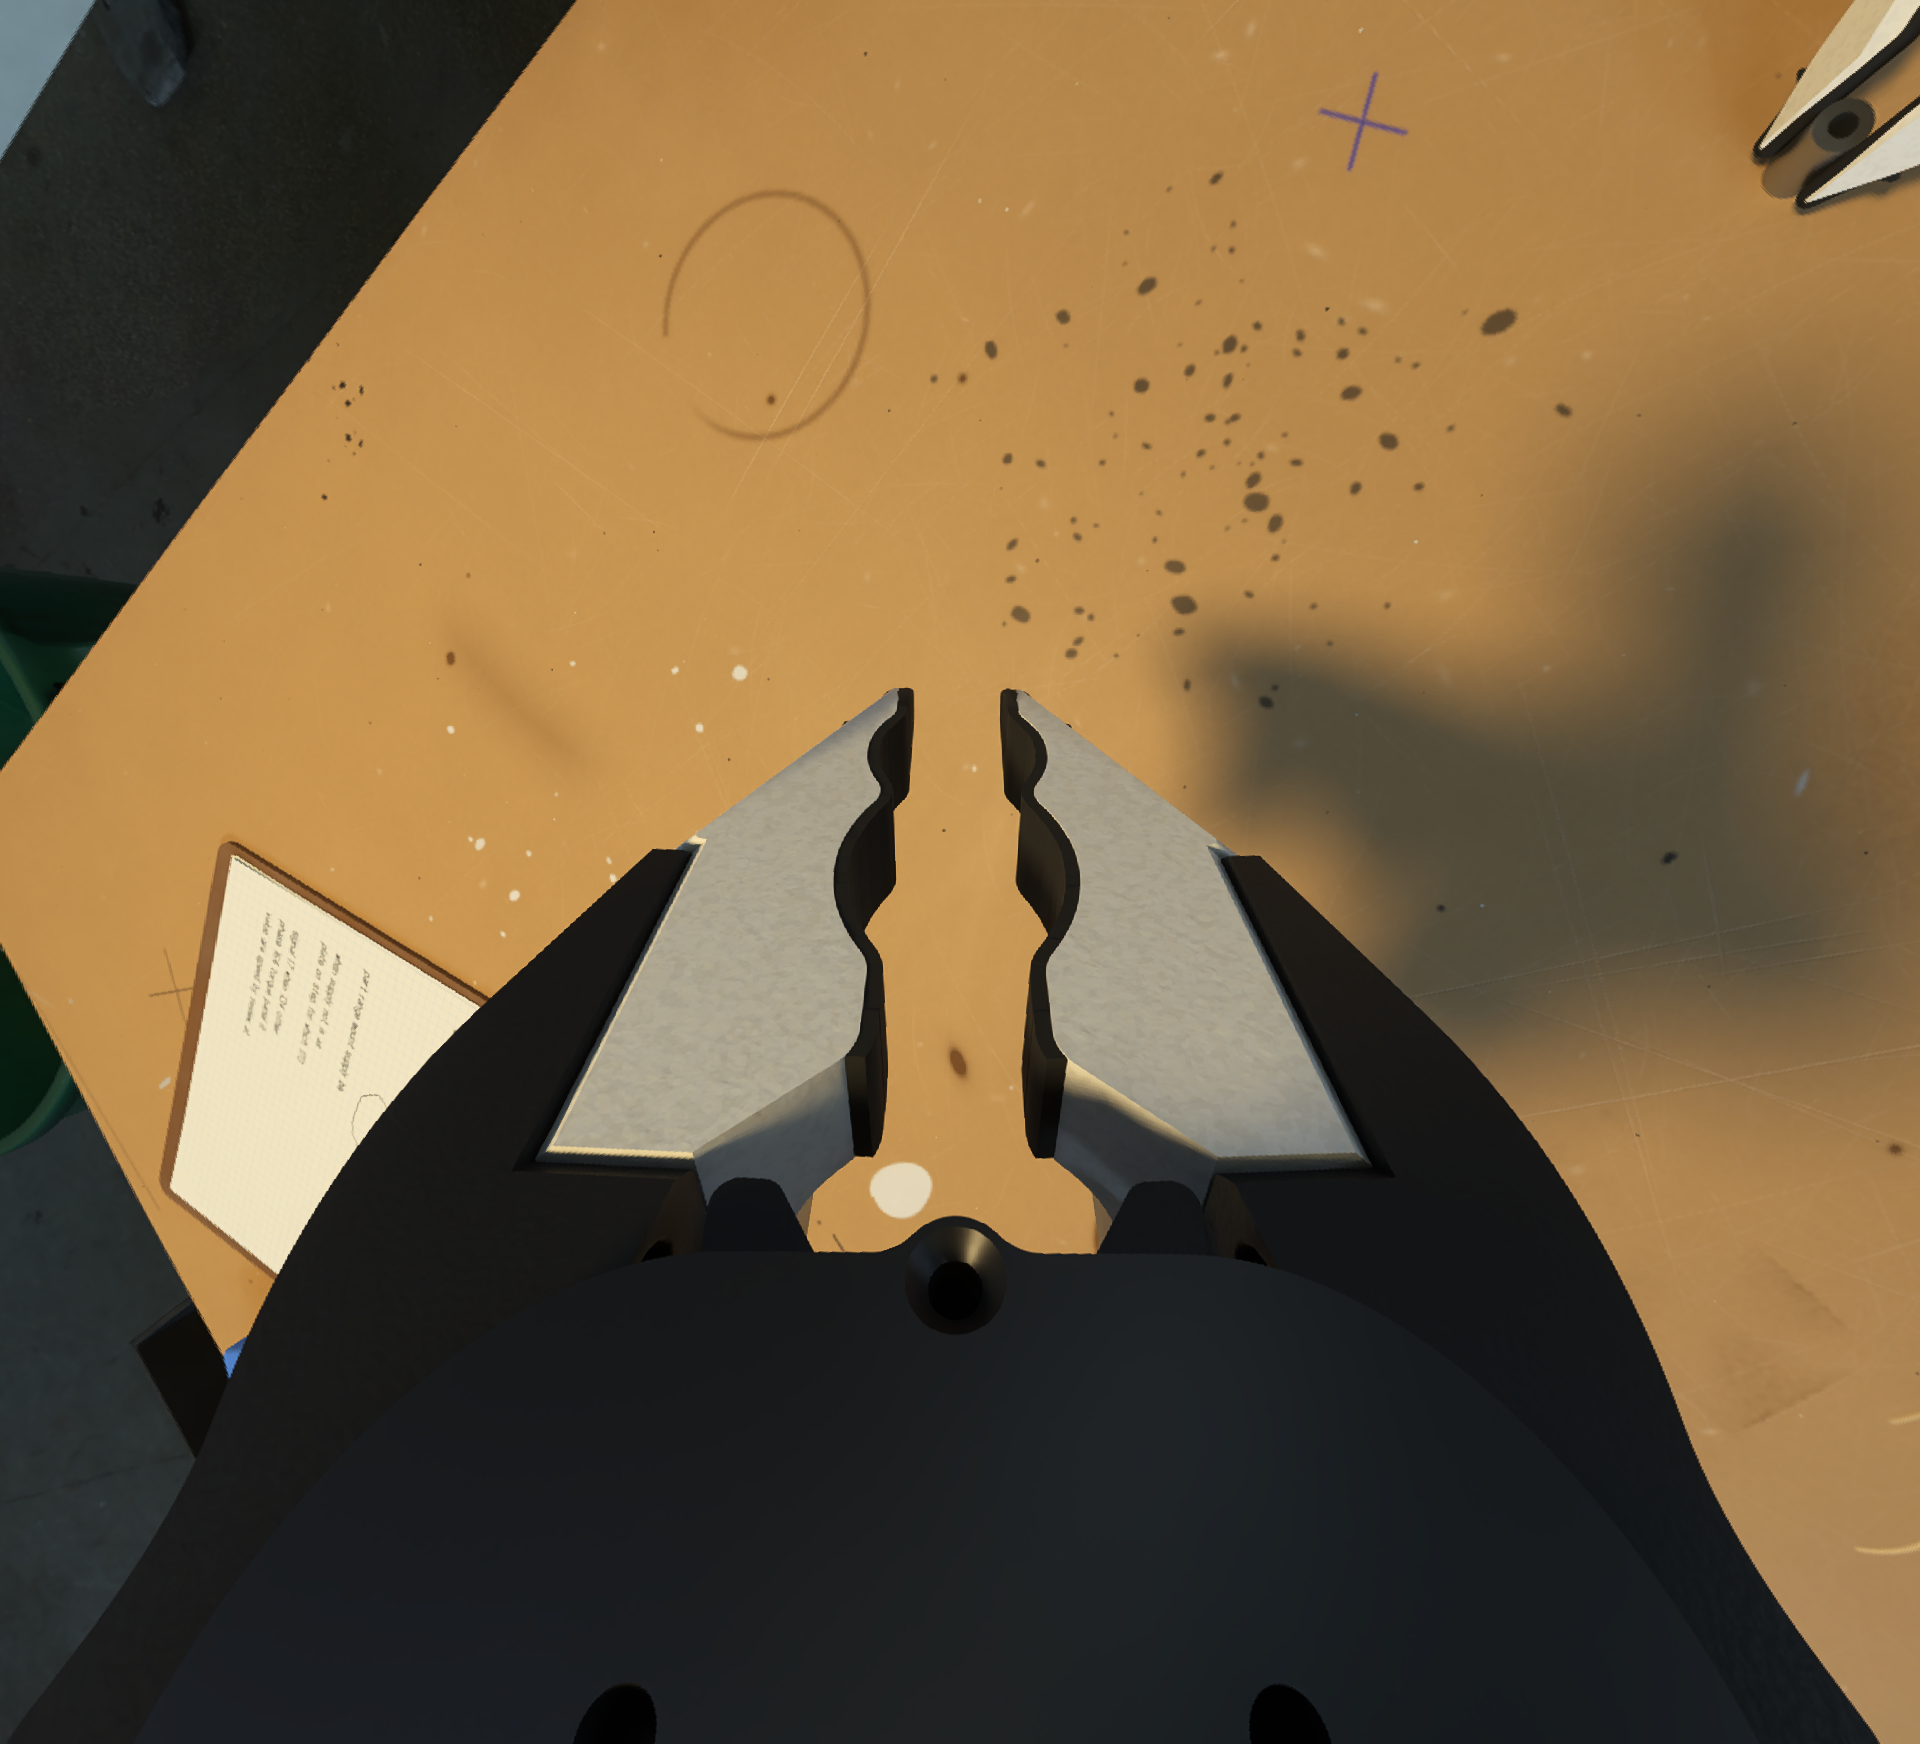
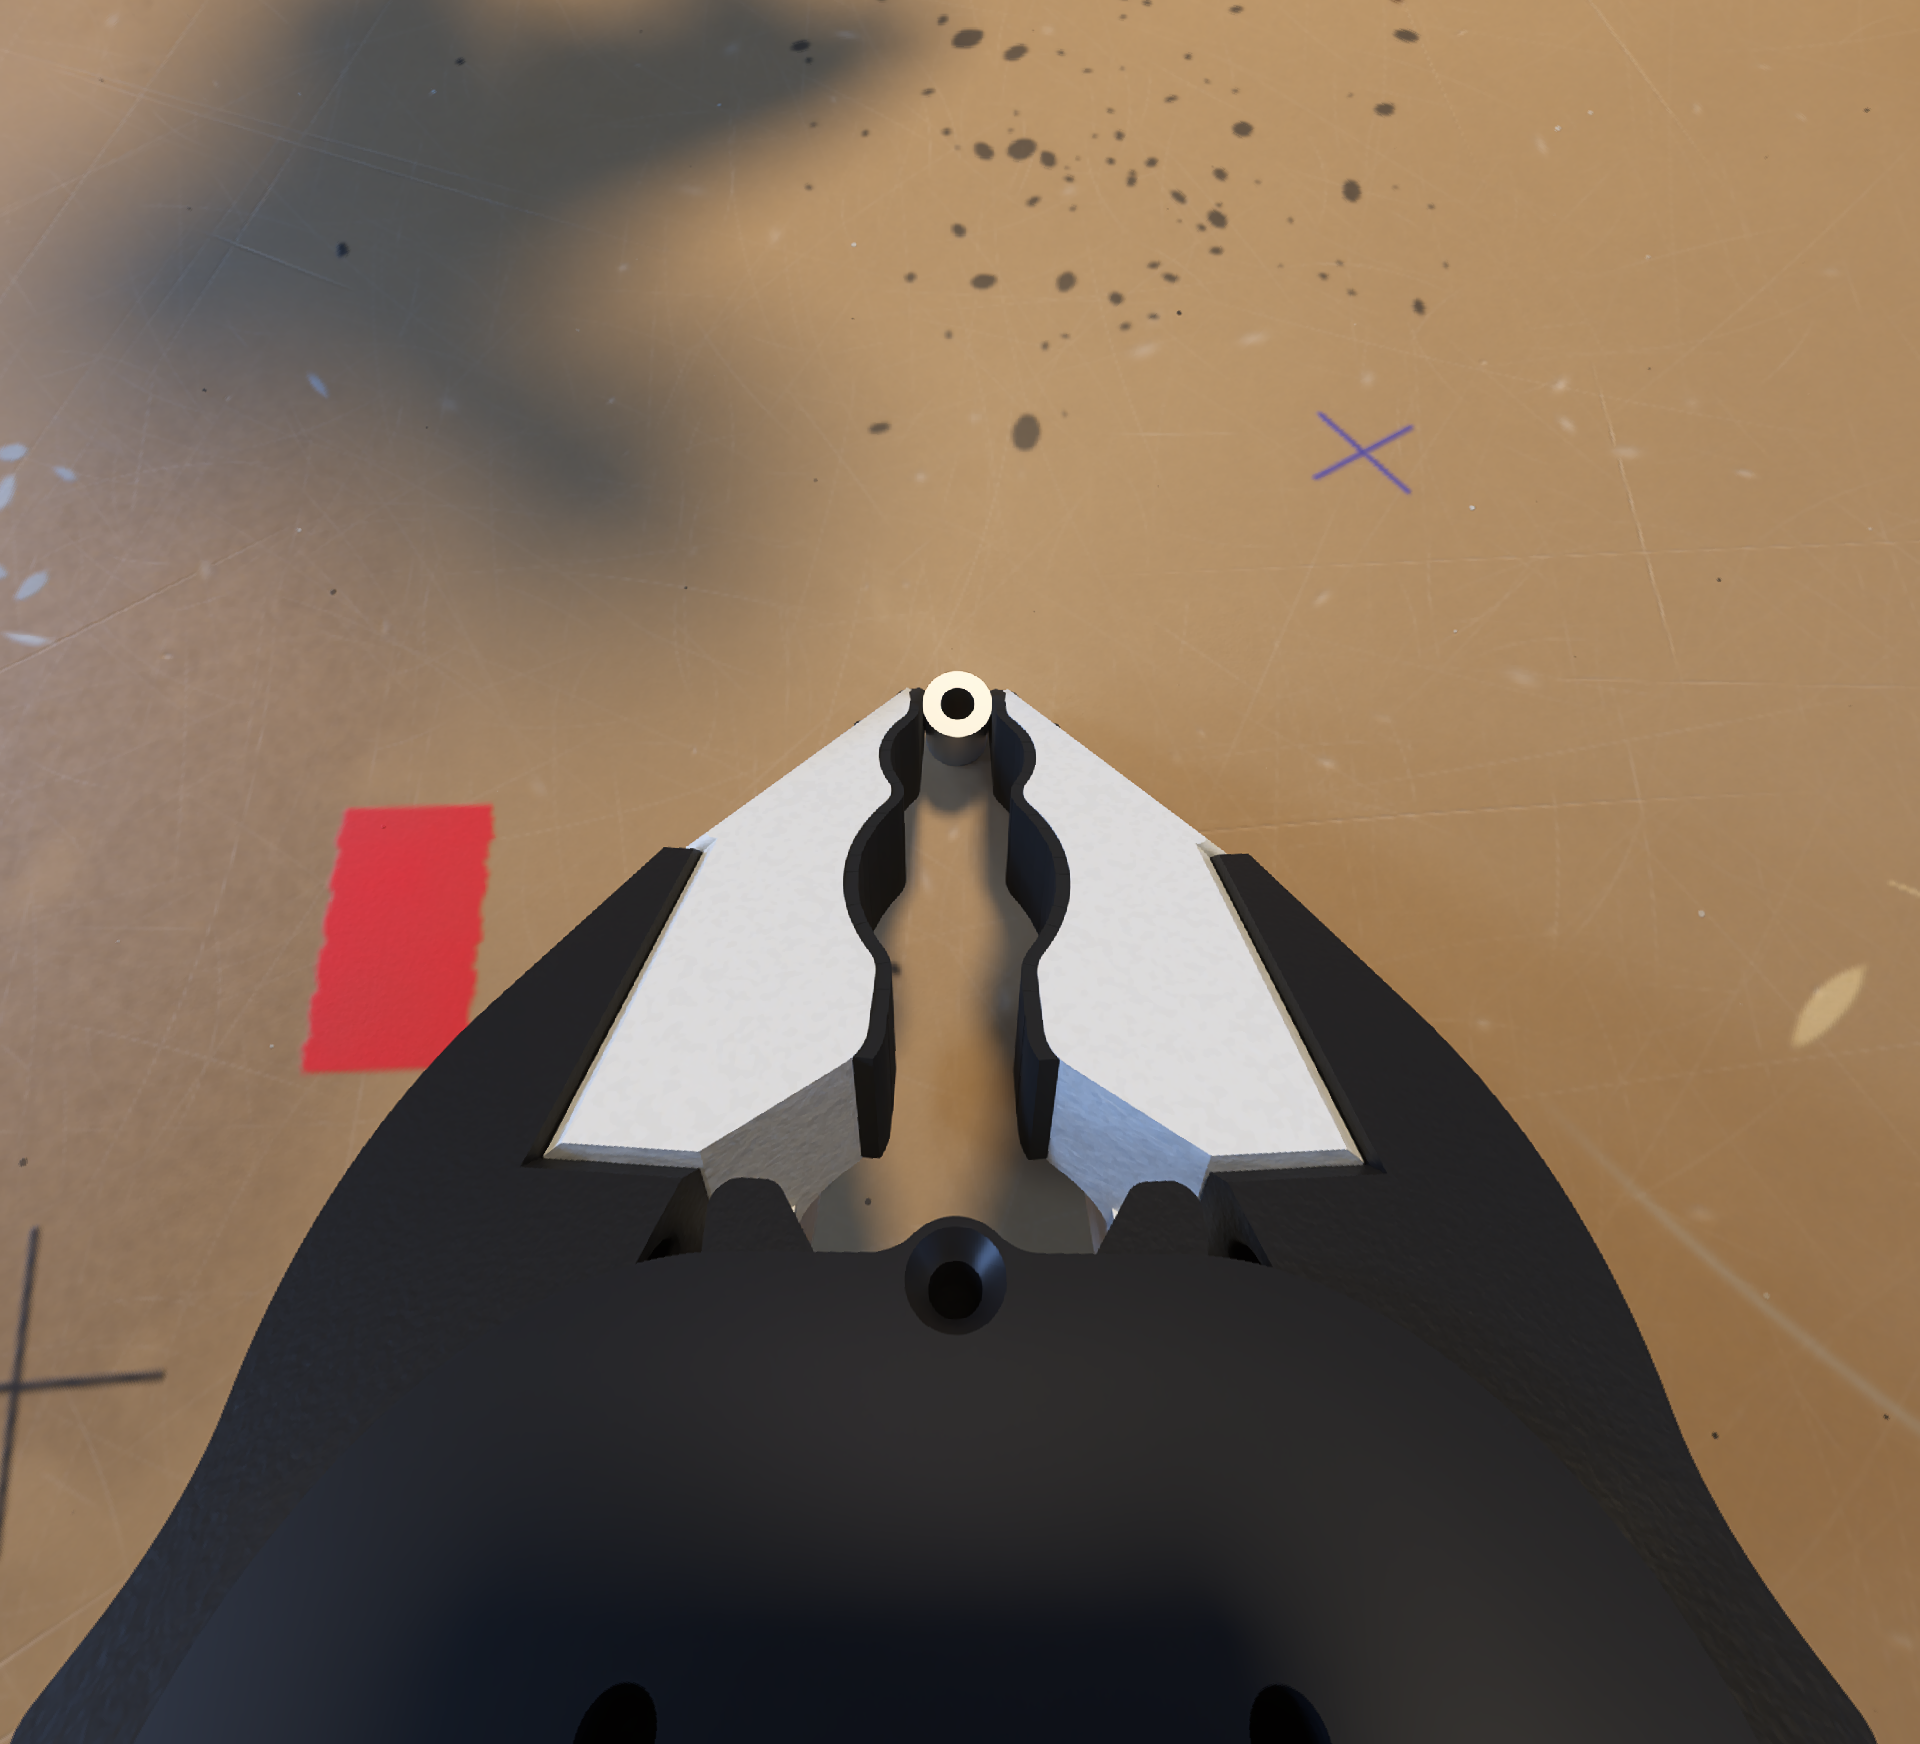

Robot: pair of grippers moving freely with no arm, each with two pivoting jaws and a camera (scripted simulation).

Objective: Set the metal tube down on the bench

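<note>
I see the bench (image 1: 1143,84) filling most of both views: an orange-tan top, scratched, with a broad dark sooty smudge (image 2: 436,167) and a scatter of small dark specks (image 1: 1226,427). In the left wrist view its edge runs diagonally, with dark floor (image 1: 260,188) beyond it at upper left.

My left gripper (image 1: 956,707) hangs over the bench with its jaws parted by a narrow gap. I see bare bench surface between the fingers and nothing held.

My right gripper (image 2: 957,707) has its jaws drawn in on the metal tube (image 2: 956,705). The tube is pinched right at the fingertips and shows end-on, a pale ring with a dark bore, its short body running away from the camera toward the bench. I cannot tell whether its far end touches the surface. The same gripper shows at the upper right edge of the left wrist view, with the tube's end between its tips.

A clipboard (image 1: 301,1050) with a written sheet lies near the bench edge, to the left of my left gripper and partly hidden by its body. A red rectangular patch (image 2: 400,936) lies flat just left of my right gripper. A faint brown ring mark (image 1: 769,312) sits well ahead of the left gripper. A small purple cross (image 2: 1363,453) is drawn ahead and to the right of the tube, well apart from it. A thin black cross mark (image 2: 31,1377) sits at the lower left edge of the right wrist view.
</note>
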